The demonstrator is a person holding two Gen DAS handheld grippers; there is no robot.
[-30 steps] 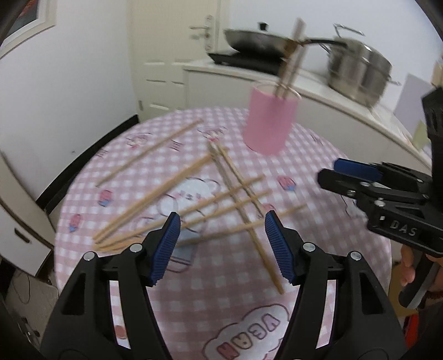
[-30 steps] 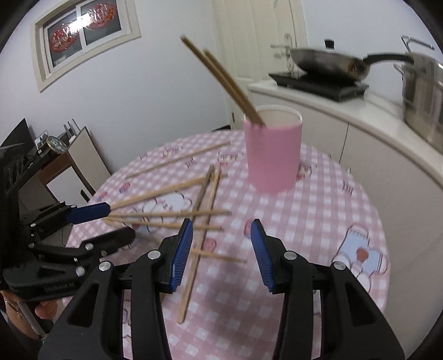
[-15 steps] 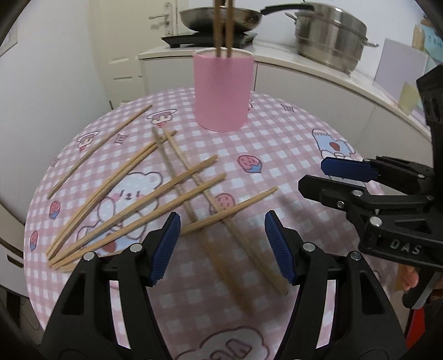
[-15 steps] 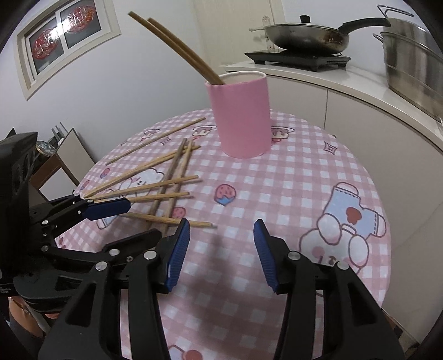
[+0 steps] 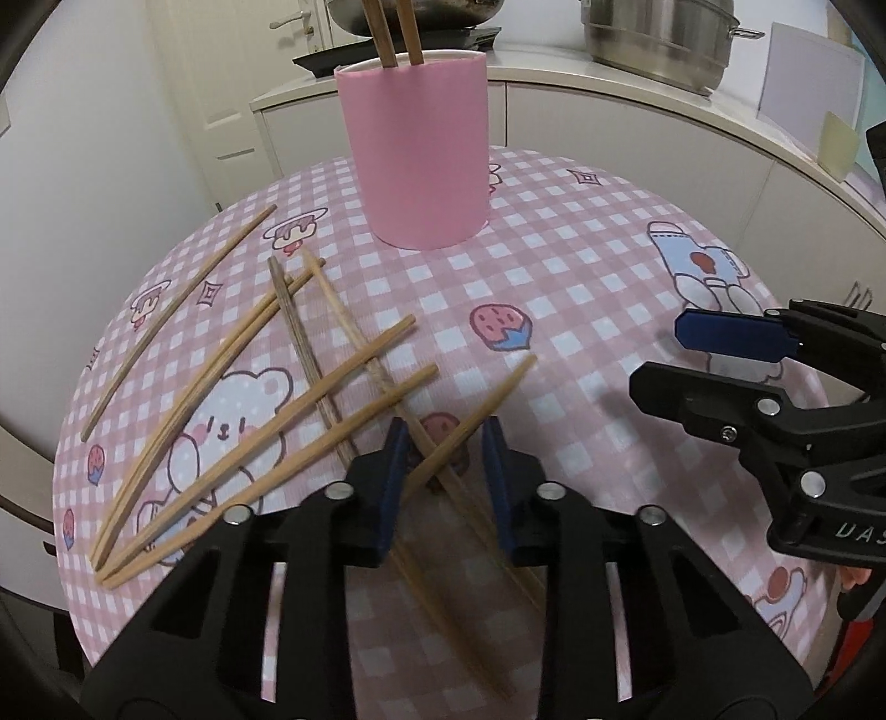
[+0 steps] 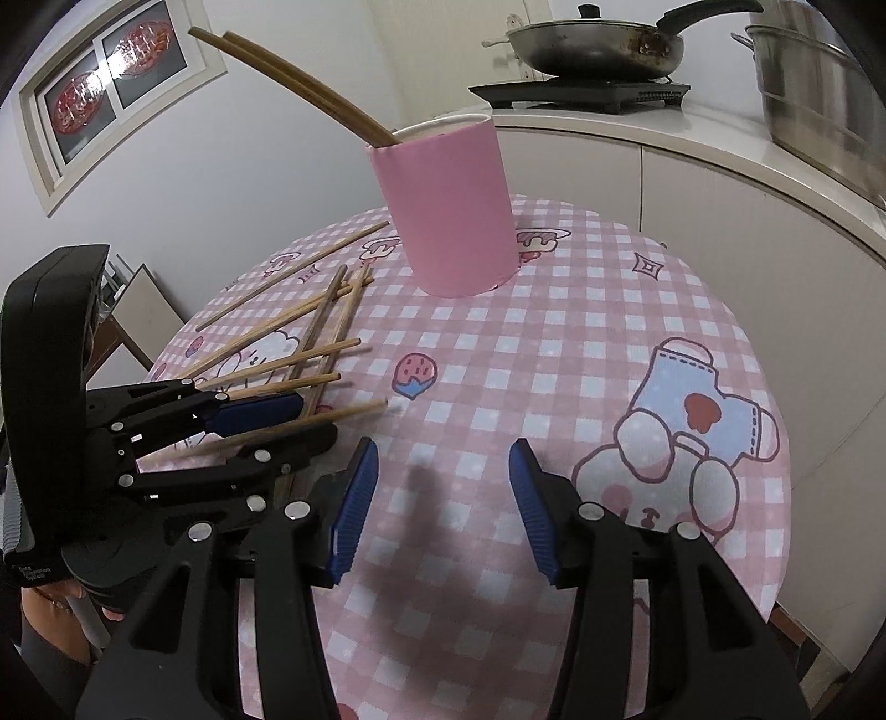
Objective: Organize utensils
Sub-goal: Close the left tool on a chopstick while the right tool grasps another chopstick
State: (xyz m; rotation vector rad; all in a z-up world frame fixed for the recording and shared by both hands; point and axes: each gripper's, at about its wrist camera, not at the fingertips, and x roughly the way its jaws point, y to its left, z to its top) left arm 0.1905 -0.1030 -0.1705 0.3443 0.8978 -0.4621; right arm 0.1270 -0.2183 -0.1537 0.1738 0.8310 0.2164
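The left gripper sat low over the table, jaws partly open around a chopstick that angled toward 1 o'clock; the pads stood apart from it, not yet clamped, and crossed sticks lay under it; more chopsticks fanned out toward 9 o'clock on the checked cloth; the pink cup stood at 12 o'clock, upright, two sticks leaning in it; the right gripper hovered wide open over bare cloth, holding nothing, at 3 o'clock from the left one; a pan and pot rested on the counter behind.
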